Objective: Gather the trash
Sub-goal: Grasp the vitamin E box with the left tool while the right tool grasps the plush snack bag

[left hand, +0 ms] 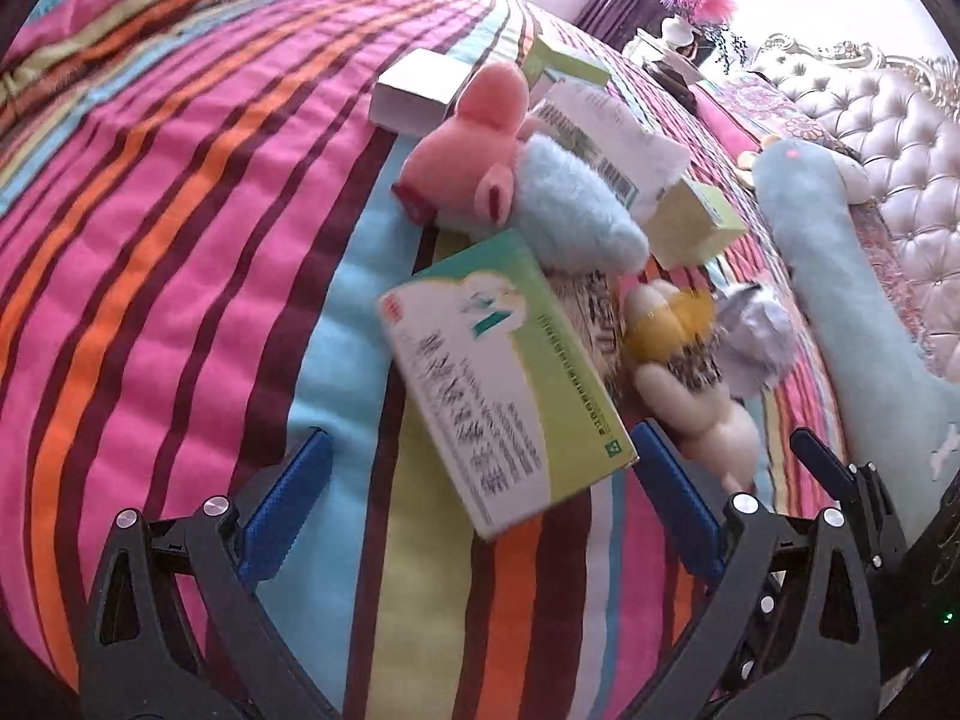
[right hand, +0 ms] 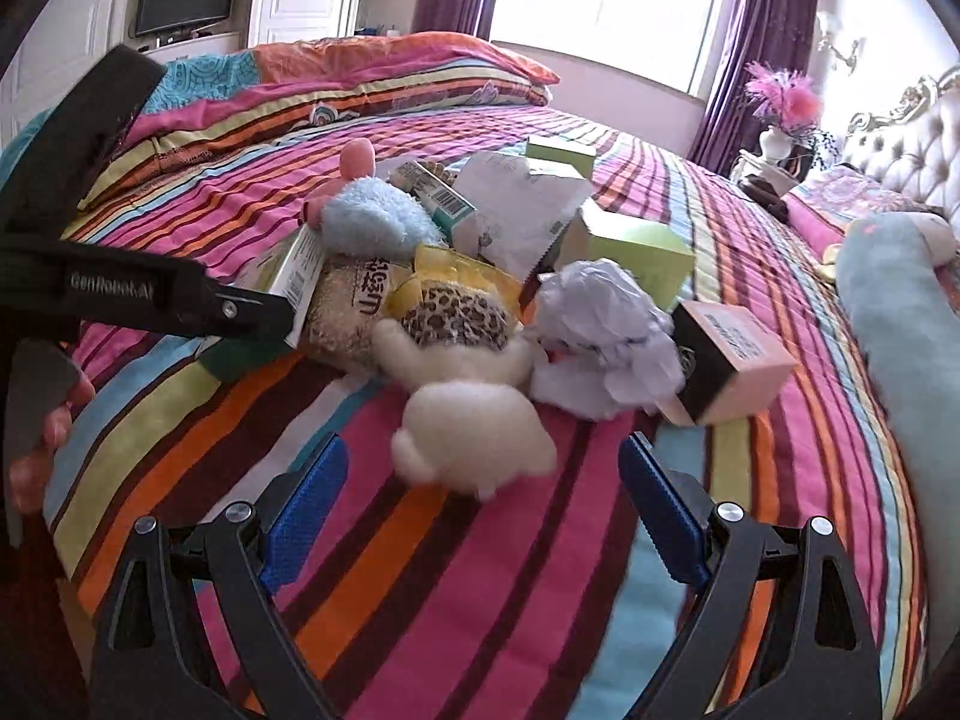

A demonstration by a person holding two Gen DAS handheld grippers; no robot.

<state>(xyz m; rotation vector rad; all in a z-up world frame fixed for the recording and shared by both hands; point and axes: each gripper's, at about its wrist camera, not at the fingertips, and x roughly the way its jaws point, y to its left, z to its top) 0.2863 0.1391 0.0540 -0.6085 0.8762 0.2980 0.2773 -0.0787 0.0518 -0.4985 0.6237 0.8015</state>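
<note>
crumpled paper (right hand: 603, 339) beside boxes on striped bedspread (right hand: 468, 552)

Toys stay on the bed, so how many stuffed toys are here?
3. A pink and blue plush at the pile's far left, a cream leopard-print plush in front, and a long blue plush at right near the headboard. The pile could hide more.
</note>
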